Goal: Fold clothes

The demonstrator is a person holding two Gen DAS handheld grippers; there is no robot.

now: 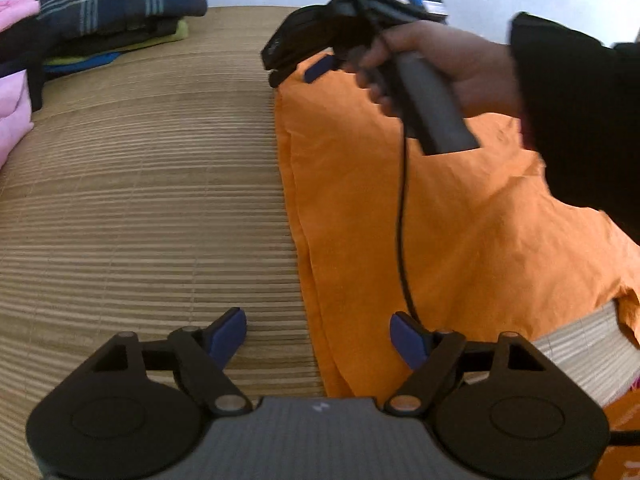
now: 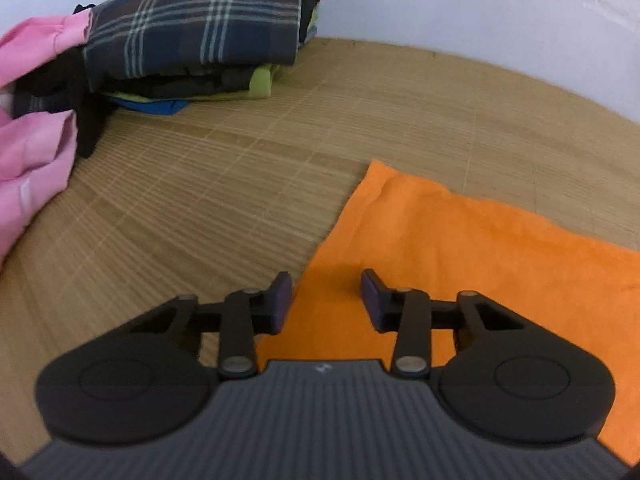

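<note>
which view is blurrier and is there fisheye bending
Left wrist view: the hand holding the right gripper is smeared. Right wrist view: soft throughout, the mat weave curves strongly; orange cloth evenly lit, no glare.

Soft daylight, fisheye warp, slight blur

A tan mat (image 2: 240, 200) made of thin woven strips is covering the whole flat place. A plain white wall (image 2: 480, 12) is standing right behind it. Soft, even light is falling on both.
</note>
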